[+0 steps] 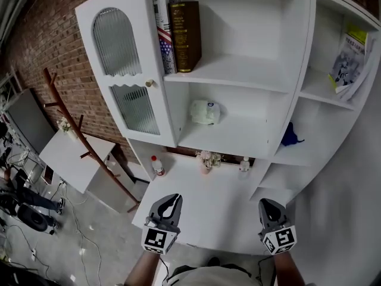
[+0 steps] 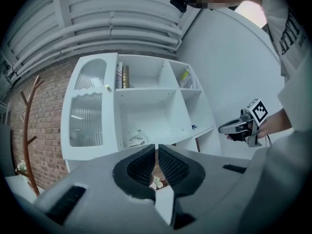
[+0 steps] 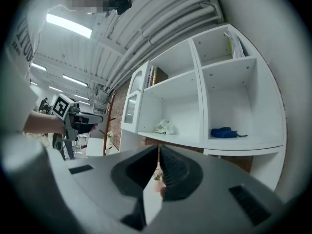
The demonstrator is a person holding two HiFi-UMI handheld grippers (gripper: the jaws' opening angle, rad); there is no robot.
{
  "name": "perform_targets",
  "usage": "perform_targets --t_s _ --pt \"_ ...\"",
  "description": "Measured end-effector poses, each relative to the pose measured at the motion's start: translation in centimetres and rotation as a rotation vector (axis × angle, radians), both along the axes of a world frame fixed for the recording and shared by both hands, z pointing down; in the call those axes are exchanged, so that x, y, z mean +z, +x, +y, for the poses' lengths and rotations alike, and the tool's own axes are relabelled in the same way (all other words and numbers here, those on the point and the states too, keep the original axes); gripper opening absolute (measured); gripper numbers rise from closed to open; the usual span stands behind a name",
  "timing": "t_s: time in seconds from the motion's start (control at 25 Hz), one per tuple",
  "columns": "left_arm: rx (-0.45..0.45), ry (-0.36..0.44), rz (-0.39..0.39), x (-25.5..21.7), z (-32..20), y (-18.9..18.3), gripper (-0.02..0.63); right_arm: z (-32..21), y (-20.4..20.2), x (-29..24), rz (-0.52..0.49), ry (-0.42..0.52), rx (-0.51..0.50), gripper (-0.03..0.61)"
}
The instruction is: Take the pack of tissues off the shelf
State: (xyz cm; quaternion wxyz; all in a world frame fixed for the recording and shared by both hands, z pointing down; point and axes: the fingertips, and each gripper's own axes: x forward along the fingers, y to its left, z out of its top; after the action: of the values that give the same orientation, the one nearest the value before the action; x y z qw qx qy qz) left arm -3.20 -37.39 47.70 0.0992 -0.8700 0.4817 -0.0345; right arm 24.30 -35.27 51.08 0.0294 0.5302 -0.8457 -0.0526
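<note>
Pack of tissues (image 1: 205,112) near the left rear corner of the middle shelf (image 1: 244,139), long axis roughly along the shelf's back edge, well ahead of and above the left gripper (image 1: 172,198) and right gripper (image 1: 265,203), both with jaws closed and empty; the left appears somewhat nearer.

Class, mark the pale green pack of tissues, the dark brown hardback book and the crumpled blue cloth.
pale green pack of tissues (image 1: 205,112), head view, its middle.
dark brown hardback book (image 1: 186,36), head view, mid-spine.
crumpled blue cloth (image 1: 290,136), head view, its centre.
</note>
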Motion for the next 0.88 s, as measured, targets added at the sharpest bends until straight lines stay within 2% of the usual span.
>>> perform_targets --t_s 0.16,0.4,0.52,0.88 --pt "0.036 0.051 -0.053 -1.2 -2.3 2.0 0.026 -1.1 0.8 0.1 -0.013 -0.002 -0.005 0.031" --pt "0.066 0.077 -0.115 -3.4 -6.0 4.1 0.027 -2.4 1.5 0.3 -0.033 -0.011 0.009 0.032" --pt "0.077 0.079 -0.148 -4.2 -8.1 4.5 0.026 -2.8 1.5 0.3 -0.038 -0.013 0.023 0.032" --pt "0.134 0.037 -0.175 -4.4 -13.4 5.4 0.028 -4.5 1.7 -0.7 -0.051 -0.015 0.113 0.032"
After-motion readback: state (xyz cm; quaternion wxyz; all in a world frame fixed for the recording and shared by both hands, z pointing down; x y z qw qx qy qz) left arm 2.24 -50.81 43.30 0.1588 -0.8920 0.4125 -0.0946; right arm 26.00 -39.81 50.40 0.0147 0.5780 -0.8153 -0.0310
